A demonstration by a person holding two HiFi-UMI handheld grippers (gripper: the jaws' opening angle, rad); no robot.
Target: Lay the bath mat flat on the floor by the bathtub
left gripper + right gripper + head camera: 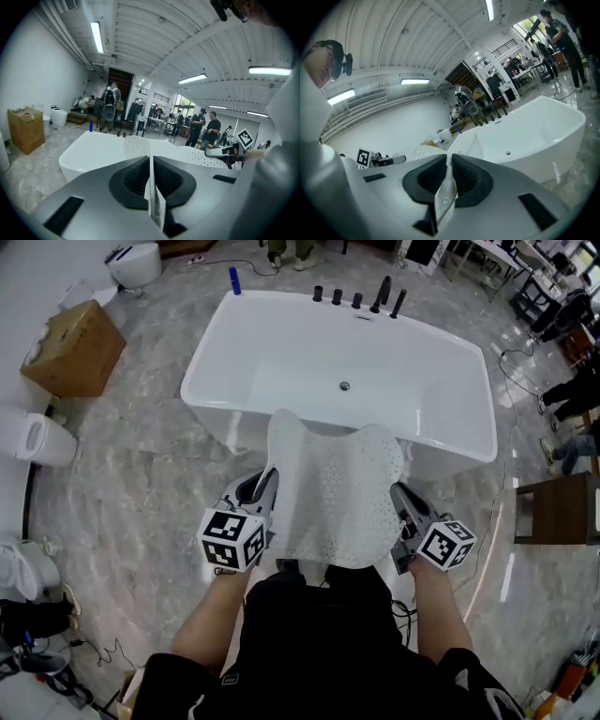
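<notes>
Since the left tongs (269, 480) are clamped shut on one side edge of the bath mat (335, 488), which hangs spread before the bathtub (281, 352), and the right tongs (399, 493) pinch the other edge, lower both evenly, keeping it taut. Whether its far end touches the tub rim is unclear; the floor (141, 465) directly beneath is hidden.

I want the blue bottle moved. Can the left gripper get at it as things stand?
Probably not: the left gripper is shut on the bath mat, and the blue bottle stands beyond the bathtub.
</notes>
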